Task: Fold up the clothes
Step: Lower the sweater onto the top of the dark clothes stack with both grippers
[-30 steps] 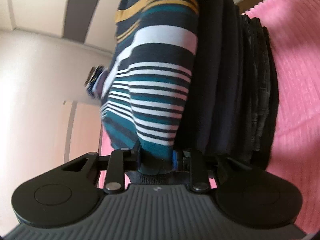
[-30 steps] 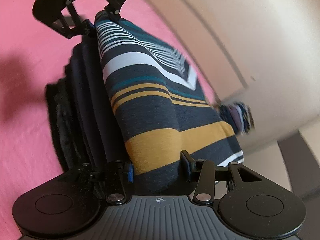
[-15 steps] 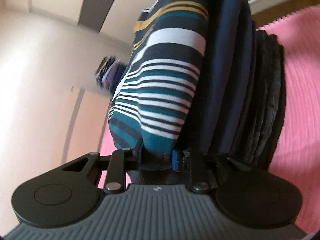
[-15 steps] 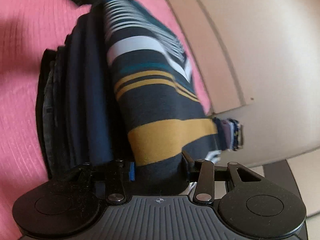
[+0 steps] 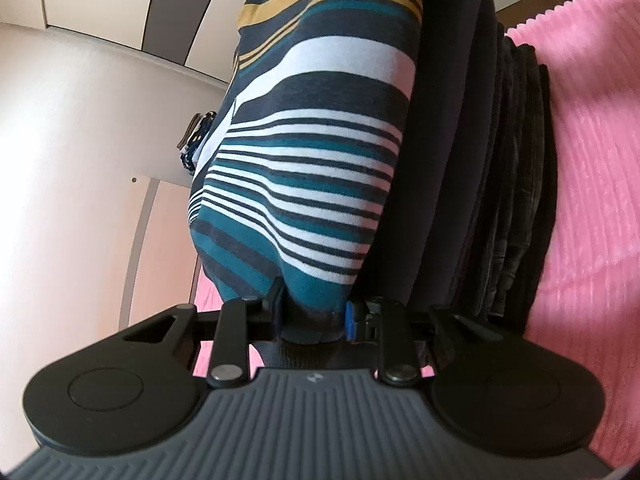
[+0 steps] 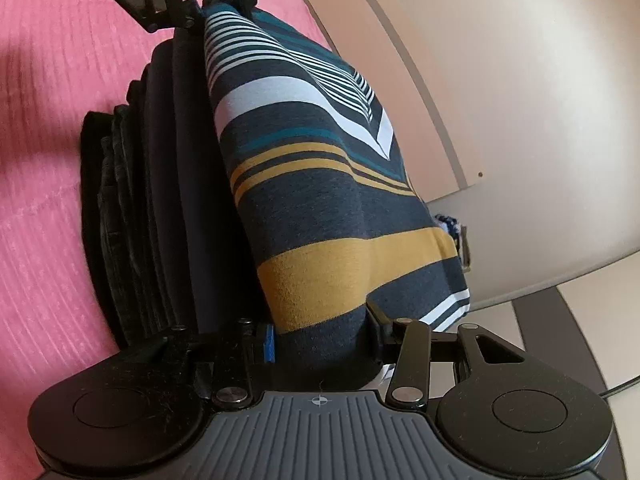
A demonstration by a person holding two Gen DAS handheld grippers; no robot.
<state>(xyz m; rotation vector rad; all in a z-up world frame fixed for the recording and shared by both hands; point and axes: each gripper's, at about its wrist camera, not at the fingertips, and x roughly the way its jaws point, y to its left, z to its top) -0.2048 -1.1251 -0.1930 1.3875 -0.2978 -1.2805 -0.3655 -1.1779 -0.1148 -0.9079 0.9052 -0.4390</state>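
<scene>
Both jaws clamp the folded striped knit garment (image 5: 320,168) atop a dark folded stack (image 6: 160,200) on pink ribbed bedding (image 6: 48,160); folding looks done, release probably remains.

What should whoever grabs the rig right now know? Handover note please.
Left tool: shut on the teal-striped end of the folded striped knit garment.
Right tool: shut on its mustard-striped end.
The garment hangs stretched between both tools, beside the stack of folded dark clothes on the pink ribbed blanket.
Done: garment looks folded.
Left: set it on the stack, then release both tools.
</scene>
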